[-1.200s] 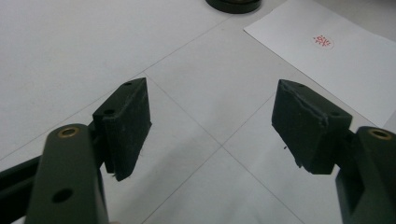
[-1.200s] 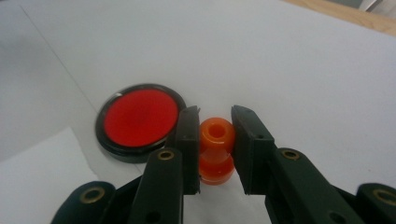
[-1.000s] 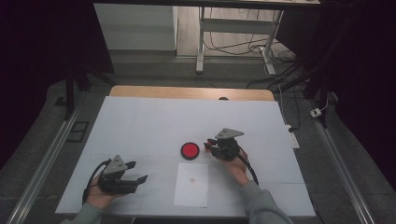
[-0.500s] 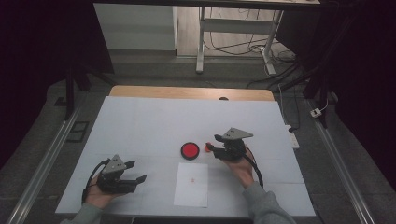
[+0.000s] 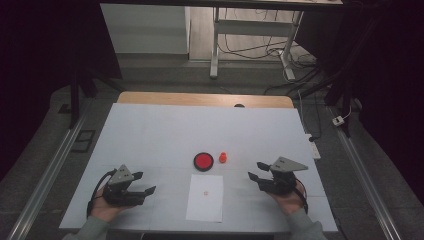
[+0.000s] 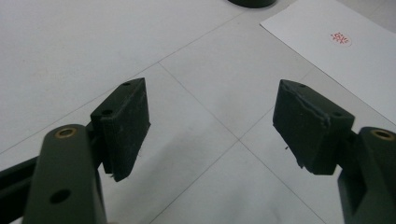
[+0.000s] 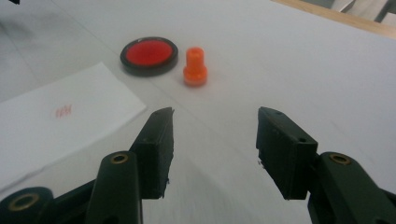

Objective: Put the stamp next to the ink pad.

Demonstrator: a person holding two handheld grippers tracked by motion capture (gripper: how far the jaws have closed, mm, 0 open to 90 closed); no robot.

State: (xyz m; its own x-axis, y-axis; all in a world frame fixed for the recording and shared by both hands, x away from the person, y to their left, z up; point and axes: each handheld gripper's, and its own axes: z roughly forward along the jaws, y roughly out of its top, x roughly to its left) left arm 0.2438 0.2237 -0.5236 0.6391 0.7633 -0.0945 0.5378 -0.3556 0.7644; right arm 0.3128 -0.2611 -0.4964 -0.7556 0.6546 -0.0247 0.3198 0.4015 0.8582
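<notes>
Now we see the small orange stamp (image 5: 223, 157) standing upright on the white table (image 5: 150, 130), just to the right of the round red ink pad (image 5: 203, 161) and free of both grippers. In the right gripper view the stamp (image 7: 194, 66) sits well ahead of the fingers (image 7: 156, 144), slightly left of the gap between them, with nothing inside that gap. The right gripper (image 5: 256, 171) has just been opening its fingers, and they now stand apart over bare table, off to the right of the stamp and nearer the person. A white sheet of paper (image 5: 205, 198) lies below the ink pad, between the two hands; it carries a faint red mark (image 7: 63, 111), probably a stamped impression, though it is too blurred for us to read. The left gripper (image 5: 145, 183) rests low at the table's left near corner, its fingers (image 6: 123, 123) spread wide with nothing between them, well apart from the stamp, pointing toward the paper's edge.
</notes>
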